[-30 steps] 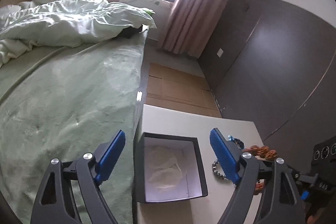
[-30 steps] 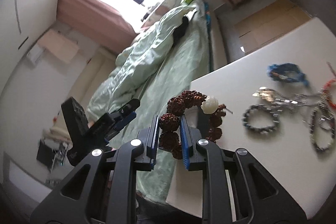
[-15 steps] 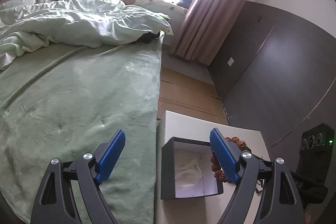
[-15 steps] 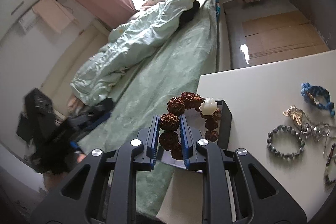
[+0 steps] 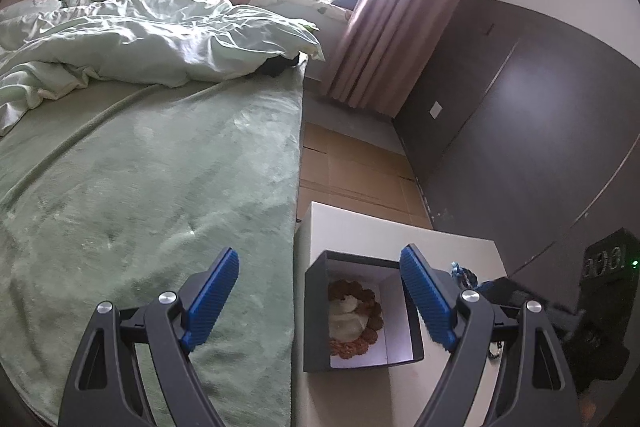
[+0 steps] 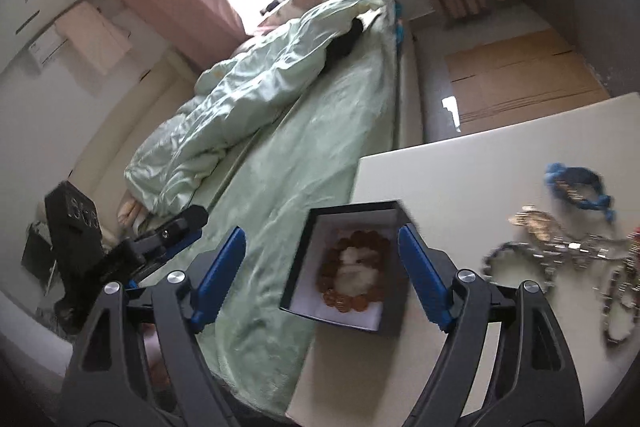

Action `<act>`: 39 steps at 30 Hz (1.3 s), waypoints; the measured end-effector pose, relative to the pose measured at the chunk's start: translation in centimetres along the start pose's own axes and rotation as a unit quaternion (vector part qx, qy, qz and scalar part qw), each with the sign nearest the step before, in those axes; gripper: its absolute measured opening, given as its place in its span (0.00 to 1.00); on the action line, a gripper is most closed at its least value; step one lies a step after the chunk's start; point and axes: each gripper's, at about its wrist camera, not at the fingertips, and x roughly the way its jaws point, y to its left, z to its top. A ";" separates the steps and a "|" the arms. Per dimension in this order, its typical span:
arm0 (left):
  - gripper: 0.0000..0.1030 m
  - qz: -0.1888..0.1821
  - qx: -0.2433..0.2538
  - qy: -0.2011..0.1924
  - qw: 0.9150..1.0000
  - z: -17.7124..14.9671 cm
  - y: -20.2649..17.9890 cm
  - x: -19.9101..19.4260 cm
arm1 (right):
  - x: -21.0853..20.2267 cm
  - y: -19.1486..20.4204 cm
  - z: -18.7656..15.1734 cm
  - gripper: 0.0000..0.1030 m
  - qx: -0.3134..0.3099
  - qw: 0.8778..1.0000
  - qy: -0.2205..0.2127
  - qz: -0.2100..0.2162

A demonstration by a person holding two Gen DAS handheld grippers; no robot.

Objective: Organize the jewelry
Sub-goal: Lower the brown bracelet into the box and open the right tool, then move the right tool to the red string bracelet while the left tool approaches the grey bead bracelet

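A box (image 6: 394,323) stands on the table (image 6: 480,171) at its edge nearest the bed (image 6: 320,147); in the right wrist view it sits at about 6 o'clock, with the bed spreading from 9 to 12 o'clock. In the box lies a beaded bracelet (image 6: 354,301), ringed around a crumpled wad of paper (image 6: 356,273). Out on the table at 3 o'clock, well apart from the box, lie a braided bracelet (image 6: 580,185), a chain piece (image 6: 536,221) and a bead bracelet (image 6: 504,263), the braided one farthest back. In the left wrist view, the box (image 5: 316,315) is at 5 o'clock and the bed (image 5: 140,167) at 9 o'clock.
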 end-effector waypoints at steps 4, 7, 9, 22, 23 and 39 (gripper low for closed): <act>0.88 -0.007 0.013 0.001 1.000 -0.4 -1.2 0.2 | -3.1 -1.6 -0.2 0.77 0.020 1.000 -0.019 -0.010; 0.92 -0.010 0.029 -0.004 1.000 -0.7 -2.4 0.1 | -4.7 -2.6 -0.5 0.77 0.034 0.999 -0.024 -0.027; 0.92 -0.013 0.039 -0.001 0.999 -1.0 -3.2 0.2 | -5.3 -2.8 -0.6 0.87 0.036 0.998 -0.023 -0.035; 0.92 -0.043 0.090 0.012 0.995 -2.9 -7.8 1.2 | -10.2 -4.7 -2.3 0.95 0.051 0.994 -0.054 -0.076; 0.92 -0.043 0.094 0.013 0.995 -3.1 -8.1 1.3 | -10.7 -5.0 -2.5 0.95 0.054 0.994 -0.057 -0.079; 0.92 -0.065 0.122 0.039 0.990 -5.3 -12.0 3.5 | -14.4 -9.1 -4.4 0.95 0.113 0.981 -0.058 -0.148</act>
